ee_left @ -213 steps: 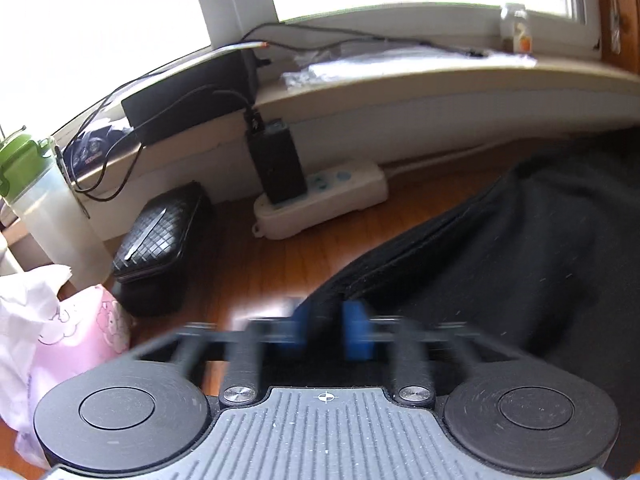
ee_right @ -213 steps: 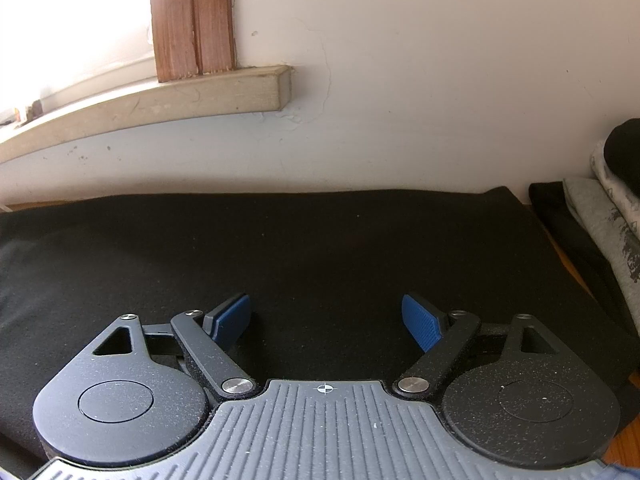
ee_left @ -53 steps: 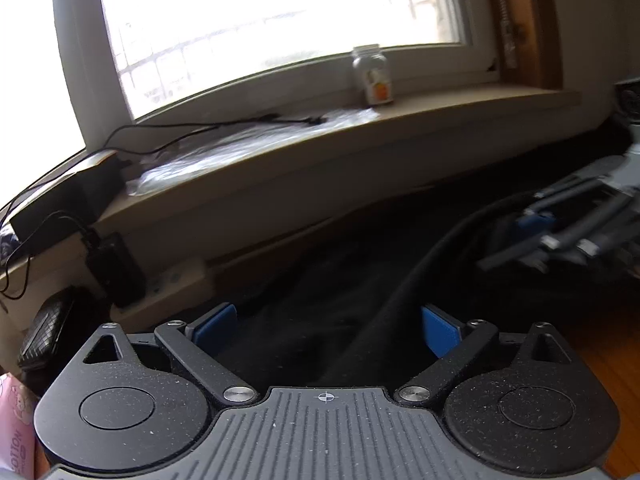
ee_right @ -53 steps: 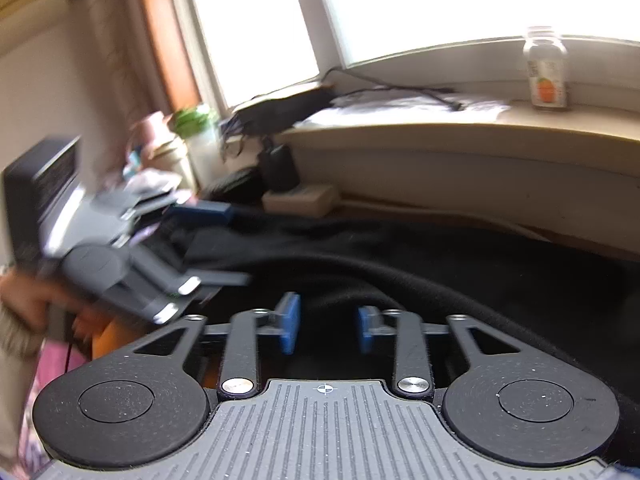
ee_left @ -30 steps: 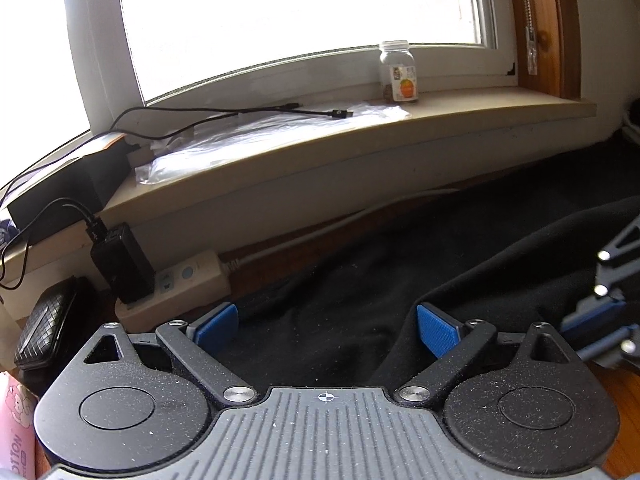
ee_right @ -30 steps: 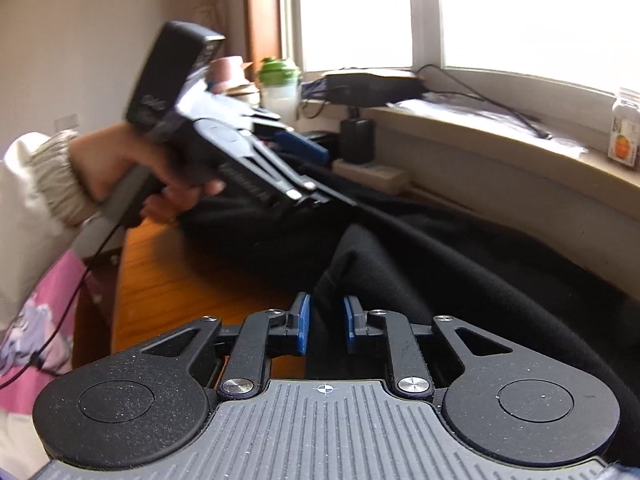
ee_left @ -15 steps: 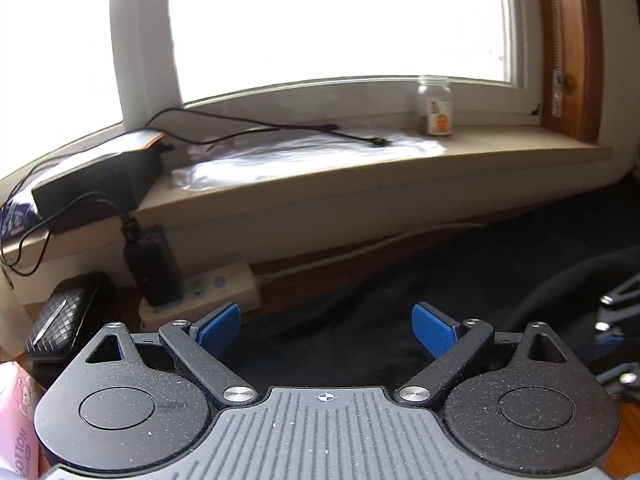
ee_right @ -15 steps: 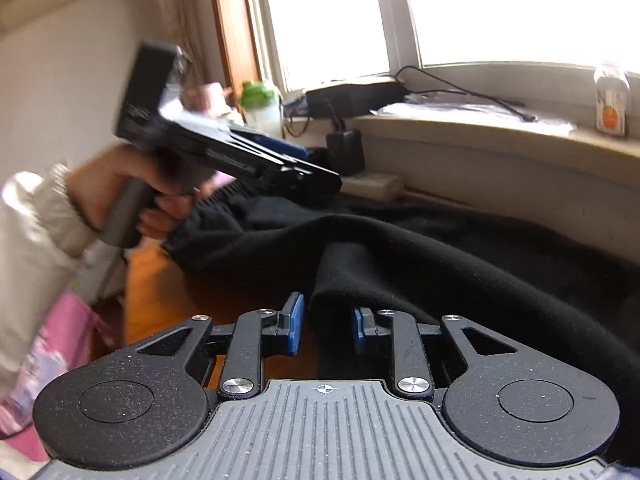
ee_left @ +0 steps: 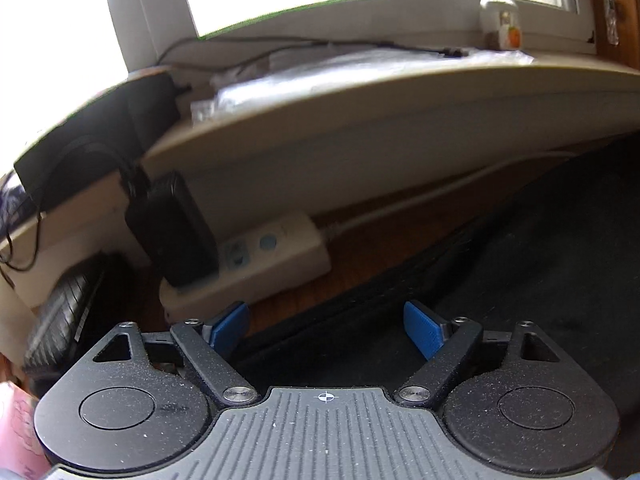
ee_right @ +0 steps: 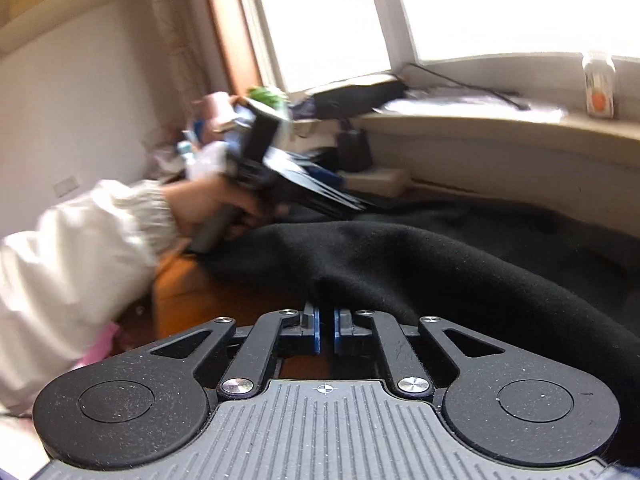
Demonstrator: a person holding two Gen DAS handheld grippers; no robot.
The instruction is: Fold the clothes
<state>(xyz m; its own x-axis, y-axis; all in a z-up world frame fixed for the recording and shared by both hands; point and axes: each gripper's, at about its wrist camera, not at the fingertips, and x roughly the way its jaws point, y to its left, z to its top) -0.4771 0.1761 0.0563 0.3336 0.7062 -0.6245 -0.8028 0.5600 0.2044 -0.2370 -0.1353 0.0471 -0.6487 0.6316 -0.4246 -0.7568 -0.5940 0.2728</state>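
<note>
Mainly, risk: the left gripper (ee_left: 326, 326) is closing its jaws over the garment's edge with one blue pad (ee_left: 226, 326) hanging over bare bench (ee_left: 352, 276); if it shuts there it could catch only a sliver of hem, or nothing, and the fold would come out lopsided
Second risk: the right gripper (ee_right: 326, 330) pinches just a small tuck of cloth, so a hard pull from either hand could slip the fabric out
Third risk: the power strip (ee_left: 256, 264) with its black adapter (ee_left: 172, 232) sits just beyond the cloth edge on the far left, near enough for a sweeping gripper or dragged fabric to snag it
Left gripper state: jaws spread wide and closing, cloth below and between them, pads not yet pressing on it
Right gripper state: pads pressed nearly together, pinching the near edge of the cloth
Garment look: a black garment (ee_right: 460, 264), thick and matte like fleece, lint-flecked, rumpled into soft ridges; a stitched hem runs diagonally in the left view
Garment place: spread across the wooden bench below the windowsill (ee_left: 400, 92), reaching from near the power strip to the far right
Person: a hand (ee_right: 208, 204) in a pale sleeve (ee_right: 80, 248) holds the left gripper, blurred in the right view
</note>
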